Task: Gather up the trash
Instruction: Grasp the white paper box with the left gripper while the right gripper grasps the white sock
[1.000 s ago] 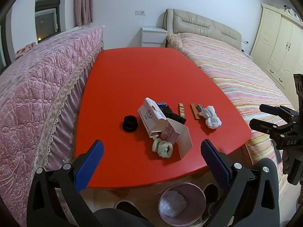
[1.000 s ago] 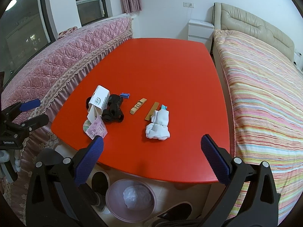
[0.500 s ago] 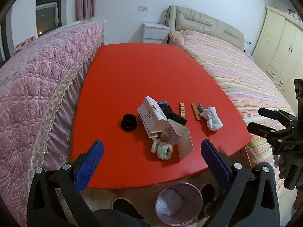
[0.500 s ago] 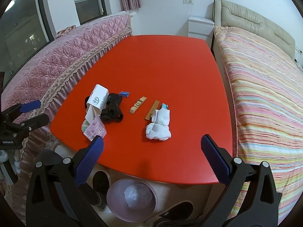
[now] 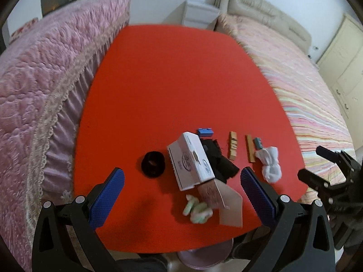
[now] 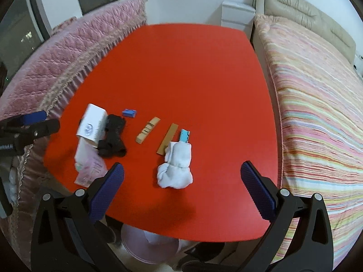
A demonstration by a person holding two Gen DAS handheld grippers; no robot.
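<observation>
We hold the left gripper (image 5: 180,189) and right gripper (image 6: 181,182) spread wide, empty, above the red table (image 6: 181,68). Left to right: white box (image 5: 190,158) half-covering a dark bundle (image 6: 113,136), wadded tissue (image 6: 175,166). The bin (image 6: 147,244) is mostly hidden beneath the table's edge.

Twelve loose items counted on one red tabletop (image 6: 192,68).

One white cardboard box (image 5: 190,158), one black ring-shaped cap (image 5: 152,163), one small blue block (image 5: 205,132), one bundle of black fabric (image 6: 113,136), one wooden clothespin (image 6: 148,130), one flat tan strip (image 6: 168,141), one light-blue piece (image 6: 184,136), one wad of white cloth (image 6: 177,167), one pink printed wrapper (image 6: 90,170), one beige paper flap (image 5: 231,206), one pale green-and-white crumple (image 5: 197,208). Below the near edge, one pink bin (image 6: 147,244).
</observation>
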